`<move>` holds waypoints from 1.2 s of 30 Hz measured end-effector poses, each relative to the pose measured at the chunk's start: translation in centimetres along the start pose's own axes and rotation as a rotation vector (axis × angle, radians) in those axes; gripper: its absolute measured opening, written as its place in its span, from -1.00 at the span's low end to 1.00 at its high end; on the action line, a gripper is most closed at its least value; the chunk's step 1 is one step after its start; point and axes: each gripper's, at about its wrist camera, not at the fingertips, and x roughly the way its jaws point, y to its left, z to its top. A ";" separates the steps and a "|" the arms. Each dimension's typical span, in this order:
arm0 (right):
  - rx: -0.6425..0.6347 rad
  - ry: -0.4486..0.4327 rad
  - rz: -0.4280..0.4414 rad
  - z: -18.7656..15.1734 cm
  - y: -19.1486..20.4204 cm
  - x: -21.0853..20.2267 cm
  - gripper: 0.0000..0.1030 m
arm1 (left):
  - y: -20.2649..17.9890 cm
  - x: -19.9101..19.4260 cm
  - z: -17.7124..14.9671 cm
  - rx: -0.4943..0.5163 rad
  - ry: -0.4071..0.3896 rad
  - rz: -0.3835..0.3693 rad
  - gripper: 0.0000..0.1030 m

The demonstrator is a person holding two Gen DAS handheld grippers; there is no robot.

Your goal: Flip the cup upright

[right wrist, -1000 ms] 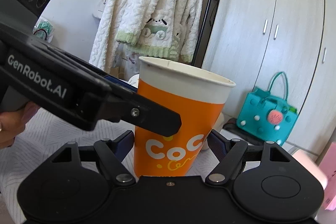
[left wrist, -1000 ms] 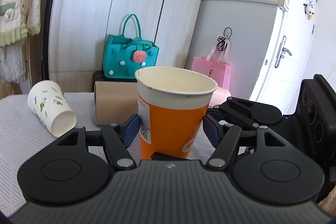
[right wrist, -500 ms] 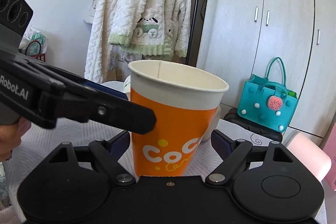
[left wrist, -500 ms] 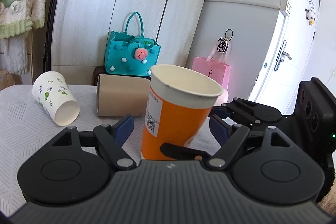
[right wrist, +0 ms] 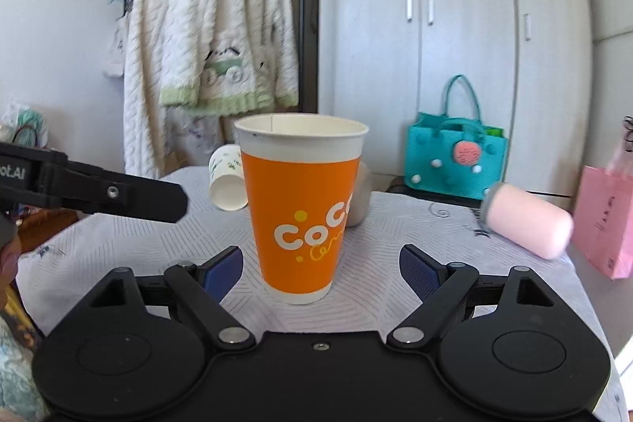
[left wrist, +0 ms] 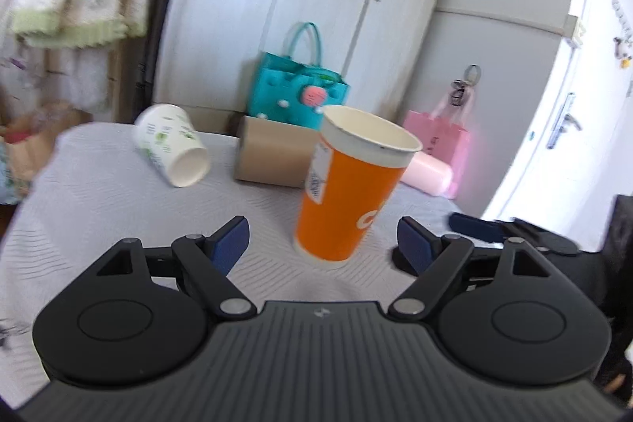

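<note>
An orange paper cup [left wrist: 348, 192] [right wrist: 302, 208] stands upright, mouth up, on the grey patterned tablecloth [left wrist: 103, 192]. My left gripper [left wrist: 324, 244] is open, its blue pads wide apart and clear of the cup's base. My right gripper [right wrist: 320, 269] is open too, pads on either side of the cup without touching it. The left gripper's finger [right wrist: 118, 190] shows at the left of the right wrist view. A white cup with green print [left wrist: 172, 143] [right wrist: 227, 178] lies on its side behind.
A brown cup [left wrist: 273, 153] lies on its side behind the orange one. A pink cup [left wrist: 429, 175] [right wrist: 528, 224] lies at the table's right. Teal bag [right wrist: 457, 155], pink bag [right wrist: 607, 220], wardrobe and hanging cardigan [right wrist: 213, 30] stand beyond the table.
Both grippers have opened and pulled back from the orange cup, which now stands free on the table. The left wrist view has swung left and risen.
</note>
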 end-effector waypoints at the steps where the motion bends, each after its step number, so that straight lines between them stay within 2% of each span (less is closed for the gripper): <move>1: 0.010 0.002 -0.011 0.0 0.1 -0.5 0.74 | -0.2 -0.5 -0.2 0.013 -0.002 0.024 0.60; 4: 0.042 0.007 -0.021 -0.3 0.2 -1.8 0.74 | -0.6 -1.9 -1.0 0.036 -0.004 0.078 0.62; 9: 0.030 0.003 -0.092 -1.0 0.5 -3.8 0.75 | -1.2 -3.7 -2.1 0.063 -0.013 0.136 0.68; 15: 0.036 -0.037 -0.145 -1.5 1.0 -6.0 0.79 | -2.3 -5.1 -2.8 0.103 -0.035 0.164 0.79; 24: 0.053 -0.062 -0.195 -1.7 1.3 -7.6 0.83 | -3.0 -5.1 -3.8 0.121 -0.028 0.226 0.90; 26: 0.054 -0.062 -0.207 -1.8 1.4 -7.8 0.84 | -3.0 -5.1 -4.0 0.118 -0.041 0.219 1.00; 29: 0.052 -0.059 -0.228 -2.0 1.5 -7.9 0.88 | -3.0 -5.1 -4.0 0.108 -0.036 0.221 1.00; 31: 0.054 -0.061 -0.243 -2.2 1.6 -8.0 0.99 | -3.0 -4.9 -4.0 0.107 -0.024 0.240 1.00; 36: 0.067 -0.045 -0.263 -2.3 1.8 -7.8 1.00 | -2.9 -4.5 -4.1 0.093 0.006 0.325 1.00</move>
